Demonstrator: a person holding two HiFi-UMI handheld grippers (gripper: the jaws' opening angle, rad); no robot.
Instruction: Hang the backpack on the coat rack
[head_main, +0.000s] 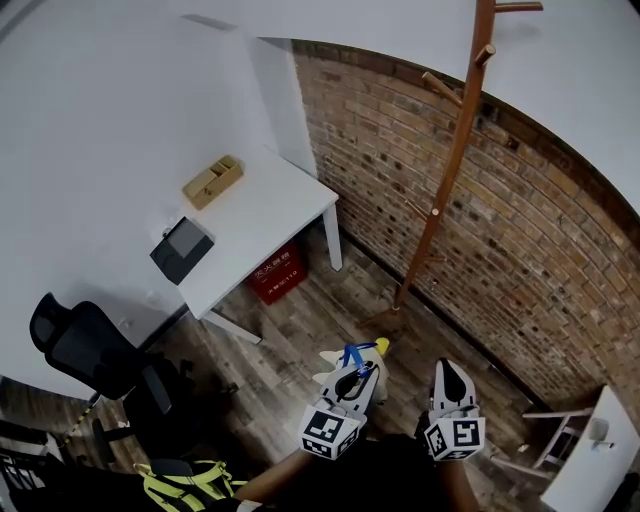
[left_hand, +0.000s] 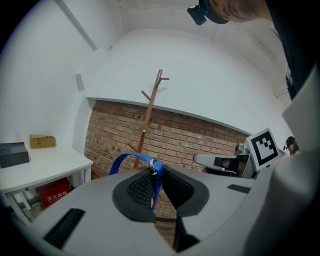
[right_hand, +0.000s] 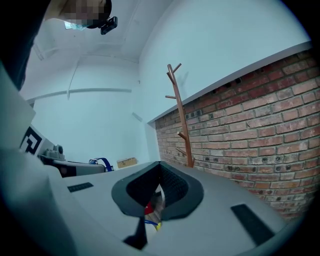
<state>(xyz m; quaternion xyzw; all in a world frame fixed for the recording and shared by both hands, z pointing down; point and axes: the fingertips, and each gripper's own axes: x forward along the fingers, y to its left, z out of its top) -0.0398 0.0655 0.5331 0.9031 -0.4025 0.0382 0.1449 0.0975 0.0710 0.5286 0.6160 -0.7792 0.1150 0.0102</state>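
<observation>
The wooden coat rack (head_main: 448, 165) stands against the brick wall, bare, its foot on the floor beyond both grippers; it also shows in the left gripper view (left_hand: 149, 112) and the right gripper view (right_hand: 180, 117). My left gripper (head_main: 362, 372) is shut on the backpack's blue top loop (left_hand: 129, 160), which arches up out of the pads. Below it hangs the white and yellow backpack (head_main: 336, 370), mostly hidden. My right gripper (head_main: 452, 372) is beside it on the right, jaws together, with a white, red and yellow bit of the backpack (right_hand: 151, 210) between the pads.
A white table (head_main: 262, 215) at the wall carries a wooden box (head_main: 212, 181) and a dark device (head_main: 181, 249); a red box (head_main: 277, 273) sits under it. A black office chair (head_main: 95, 352) stands at the left. White furniture (head_main: 590, 450) is at the right.
</observation>
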